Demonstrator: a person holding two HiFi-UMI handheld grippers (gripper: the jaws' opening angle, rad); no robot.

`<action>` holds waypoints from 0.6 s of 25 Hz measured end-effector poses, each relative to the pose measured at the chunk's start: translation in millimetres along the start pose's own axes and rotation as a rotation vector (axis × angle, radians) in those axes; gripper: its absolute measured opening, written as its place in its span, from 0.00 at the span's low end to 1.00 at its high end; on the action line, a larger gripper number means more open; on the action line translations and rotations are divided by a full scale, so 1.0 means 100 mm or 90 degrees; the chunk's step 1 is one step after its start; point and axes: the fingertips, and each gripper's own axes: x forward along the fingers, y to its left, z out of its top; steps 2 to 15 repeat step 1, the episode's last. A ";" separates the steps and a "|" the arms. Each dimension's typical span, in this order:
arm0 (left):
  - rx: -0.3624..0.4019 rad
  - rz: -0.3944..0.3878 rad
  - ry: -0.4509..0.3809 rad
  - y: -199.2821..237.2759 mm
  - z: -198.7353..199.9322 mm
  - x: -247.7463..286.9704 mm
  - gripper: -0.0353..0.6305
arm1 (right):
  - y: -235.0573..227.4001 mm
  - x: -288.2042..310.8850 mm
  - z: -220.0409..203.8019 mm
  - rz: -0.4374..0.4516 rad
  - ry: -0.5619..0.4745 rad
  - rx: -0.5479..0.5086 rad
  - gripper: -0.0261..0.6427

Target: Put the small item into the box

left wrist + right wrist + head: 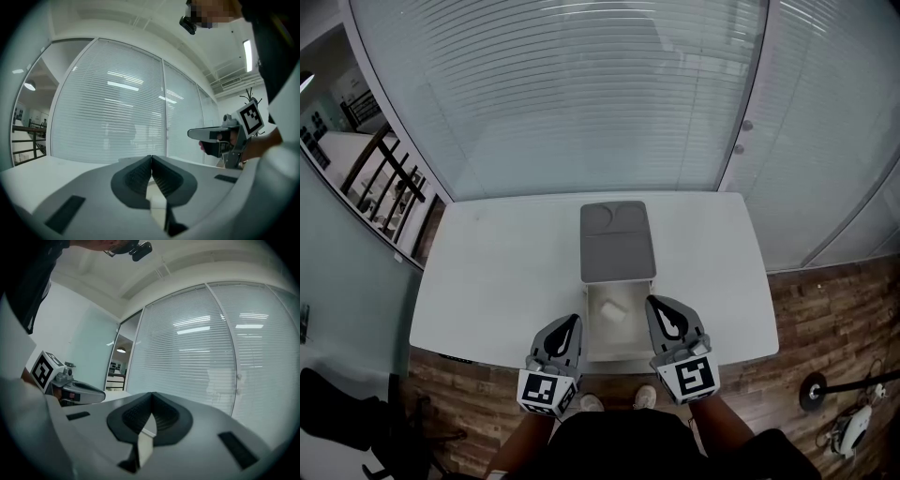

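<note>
Your white table (497, 272) runs up against a glass wall (562, 94) with blinds behind it. The box (592, 311) sits at the near middle of the table. It is open, and its grey lid (617, 242) lies flat behind it, touching the far edge. You hold both grippers low at the near edge of the table, one on each side of the box, with the tips pointing away from you.

Your left gripper (572, 322) is just beside the box's left wall. In the left gripper view its ribbed pads (140, 176) meet at the tips with nothing between them. Your right gripper (656, 302) is at the box's right wall. Its jaws are also pressed together and carry nothing.

The small item (613, 311), a white block, lies inside the box on the bottom, toward the far left of the interior. It is apart from both grippers.
</note>
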 end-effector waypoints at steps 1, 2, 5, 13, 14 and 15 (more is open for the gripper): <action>0.002 -0.001 0.000 0.01 0.00 0.00 0.07 | 0.01 0.00 -0.01 0.000 0.001 0.000 0.04; 0.002 -0.001 0.000 0.01 0.00 0.00 0.07 | 0.01 0.00 -0.01 0.000 0.001 0.000 0.04; 0.002 -0.001 0.000 0.01 0.00 0.00 0.07 | 0.01 0.00 -0.01 0.000 0.001 0.000 0.04; 0.002 -0.001 0.000 0.01 0.00 0.00 0.07 | 0.01 0.00 -0.01 0.000 0.001 0.000 0.04; 0.002 -0.001 0.000 0.01 0.00 0.00 0.07 | 0.01 0.00 -0.01 0.000 0.001 0.000 0.04; 0.002 -0.001 0.000 0.01 0.00 0.00 0.07 | 0.01 0.00 -0.01 0.000 0.001 0.000 0.04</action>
